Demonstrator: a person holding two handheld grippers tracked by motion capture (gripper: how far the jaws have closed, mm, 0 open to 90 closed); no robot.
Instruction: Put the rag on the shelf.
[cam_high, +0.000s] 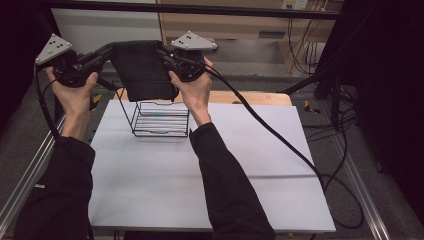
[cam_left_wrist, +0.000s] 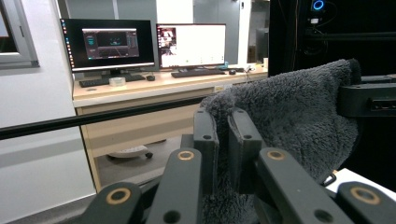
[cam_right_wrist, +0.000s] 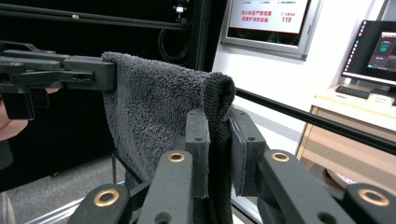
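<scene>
A dark grey fluffy towel (cam_high: 142, 70) hangs stretched between the two grippers above a black wire basket (cam_high: 160, 120) on the white table top (cam_high: 200, 170). My left gripper (cam_high: 106, 51) is shut on the towel's left top corner, and the towel (cam_left_wrist: 289, 116) runs from its jaws to the other gripper. My right gripper (cam_high: 165, 54) is shut on the right top corner; the towel (cam_right_wrist: 154, 116) folds over between its pads. The towel's lower edge hangs just above the basket's rim.
A wooden board (cam_high: 260, 97) lies at the table's far edge. Cables (cam_high: 280, 140) trail across the right side of the table. A black frame bar (cam_high: 200, 9) crosses overhead at the back. Desks with monitors (cam_left_wrist: 140, 44) stand behind.
</scene>
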